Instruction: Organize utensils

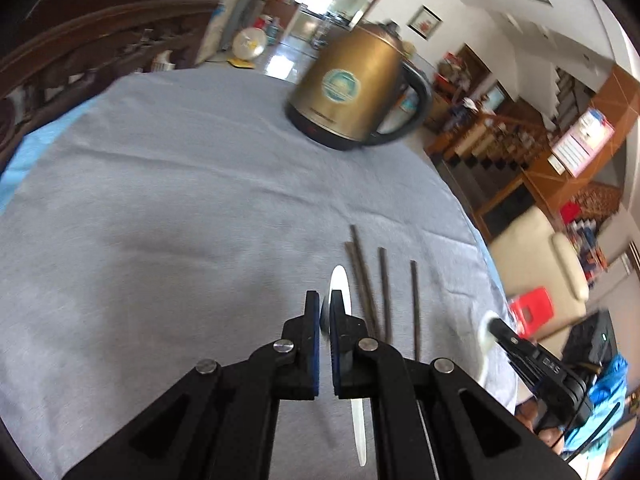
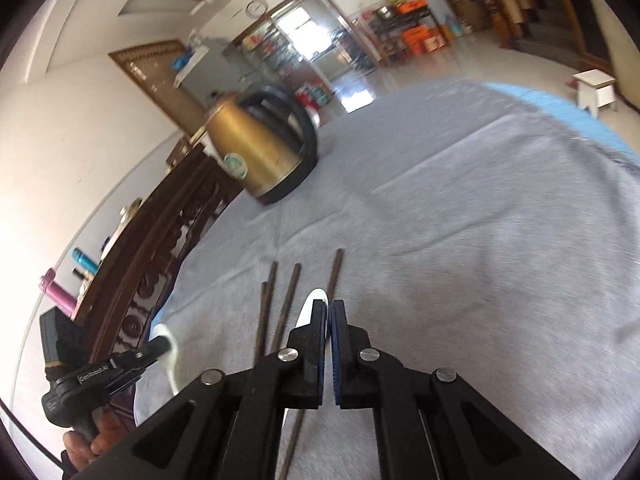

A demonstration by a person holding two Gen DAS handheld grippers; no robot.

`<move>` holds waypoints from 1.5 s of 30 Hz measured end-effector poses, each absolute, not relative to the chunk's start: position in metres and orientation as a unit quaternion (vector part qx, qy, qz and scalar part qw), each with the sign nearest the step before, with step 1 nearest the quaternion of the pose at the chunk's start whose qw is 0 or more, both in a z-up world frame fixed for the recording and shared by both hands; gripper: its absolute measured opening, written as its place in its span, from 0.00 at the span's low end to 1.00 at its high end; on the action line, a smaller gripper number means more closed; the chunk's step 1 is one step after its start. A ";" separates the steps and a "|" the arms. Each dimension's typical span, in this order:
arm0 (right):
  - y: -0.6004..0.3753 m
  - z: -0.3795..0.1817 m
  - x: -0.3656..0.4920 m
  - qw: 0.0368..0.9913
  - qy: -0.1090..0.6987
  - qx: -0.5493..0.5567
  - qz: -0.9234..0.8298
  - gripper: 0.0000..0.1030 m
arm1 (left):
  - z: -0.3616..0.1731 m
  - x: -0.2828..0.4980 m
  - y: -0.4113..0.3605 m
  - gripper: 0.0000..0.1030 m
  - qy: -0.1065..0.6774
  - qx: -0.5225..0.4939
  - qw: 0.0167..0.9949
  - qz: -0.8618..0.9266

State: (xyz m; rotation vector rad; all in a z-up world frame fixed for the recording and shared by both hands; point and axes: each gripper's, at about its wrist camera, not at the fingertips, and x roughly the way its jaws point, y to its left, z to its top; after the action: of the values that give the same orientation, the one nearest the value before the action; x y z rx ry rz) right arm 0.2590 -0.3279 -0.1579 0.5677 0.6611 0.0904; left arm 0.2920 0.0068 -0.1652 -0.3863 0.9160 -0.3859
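Several dark chopsticks (image 1: 382, 288) lie side by side on the grey cloth, also in the right wrist view (image 2: 290, 300). My left gripper (image 1: 326, 310) is shut on a white spoon (image 1: 340, 286) held by its edge, its handle passing under the fingers. My right gripper (image 2: 328, 314) is likewise shut on a white spoon (image 2: 310, 308), just above the chopsticks. Each view shows the other gripper holding its white spoon: the right one at the table edge (image 1: 490, 330), the left one (image 2: 166, 346).
A gold electric kettle (image 1: 352, 92) with a black handle stands at the far side of the cloth-covered table (image 1: 160, 200), also in the right wrist view (image 2: 260, 148). A carved dark wooden bench (image 2: 160, 248) borders the table. A cream sofa and a red stool (image 1: 532, 308) stand beyond the table edge.
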 end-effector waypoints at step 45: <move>-0.166 -0.049 0.039 1.000 -0.001 0.002 -0.027 0.03 | -0.048 0.057 -0.004 0.04 0.151 -0.113 0.973 -0.135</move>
State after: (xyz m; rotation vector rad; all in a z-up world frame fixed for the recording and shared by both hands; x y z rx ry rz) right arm 0.0394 -0.1661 -0.0494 0.0030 -0.0025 -0.0532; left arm 0.0570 -0.0040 -0.0476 -0.2289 0.3052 -0.2733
